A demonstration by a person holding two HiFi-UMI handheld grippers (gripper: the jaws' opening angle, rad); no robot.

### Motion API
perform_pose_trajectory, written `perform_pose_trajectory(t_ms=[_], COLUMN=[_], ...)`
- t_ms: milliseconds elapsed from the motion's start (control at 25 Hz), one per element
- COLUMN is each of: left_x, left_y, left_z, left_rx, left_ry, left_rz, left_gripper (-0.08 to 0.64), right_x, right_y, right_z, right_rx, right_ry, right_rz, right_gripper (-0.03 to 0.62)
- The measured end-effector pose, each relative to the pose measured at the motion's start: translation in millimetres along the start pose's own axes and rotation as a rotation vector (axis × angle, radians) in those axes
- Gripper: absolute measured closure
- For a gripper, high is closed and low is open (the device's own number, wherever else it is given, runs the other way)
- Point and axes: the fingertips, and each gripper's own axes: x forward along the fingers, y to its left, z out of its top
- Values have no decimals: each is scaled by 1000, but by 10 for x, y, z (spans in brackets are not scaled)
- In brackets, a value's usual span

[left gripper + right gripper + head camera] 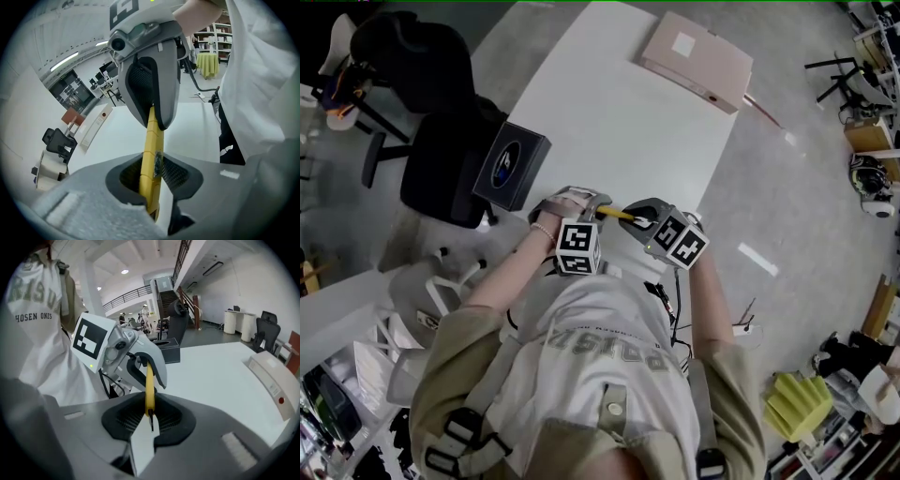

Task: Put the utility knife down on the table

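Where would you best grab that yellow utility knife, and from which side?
Probably mid-handle: pinch the utility knife across its broad flat faces, coming square to its length. It is a long thin bar, and the dark tip may be the blade.

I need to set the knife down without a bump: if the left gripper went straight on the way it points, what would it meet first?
The right gripper, head-on: the utility knife runs from the left gripper straight into that one's jaws. The gap looks short, though depth is unclear.
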Motion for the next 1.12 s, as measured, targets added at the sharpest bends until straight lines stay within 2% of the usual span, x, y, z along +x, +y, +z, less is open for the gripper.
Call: perform_pose_trajectory(t_ms=[240, 520, 680, 800, 920, 1000, 1120], left_x=[36, 84, 121, 152, 153, 141, 134], left_y=[-53, -149, -238, -236, -170, -158, -199], left_z=[-55, -113, -233, -327, -371, -411, -484], left_rx=[-26, -20, -34, -48, -56, -57, -56], left_ry=[-26, -51, -35, -22, -51, -55, -40], left_rz=[-17, -33, -40, -17, 48, 78, 79], left_gripper=[421, 309, 292, 284, 177, 173, 173], right_x=[100, 219, 292, 362, 417, 443, 469], right_y=[8, -2, -15, -13, -4, 5, 4], right_z=[-113, -226, -255, -312, -388, -441, -479], right_rx=[133, 261, 310, 329, 362, 388, 417], right_ry=[-24, -58, -65, -48, -24, -5, 6], right_rz=[66, 131, 162, 190, 228, 251, 281], right_gripper=[531, 531, 531, 531, 531, 531, 531])
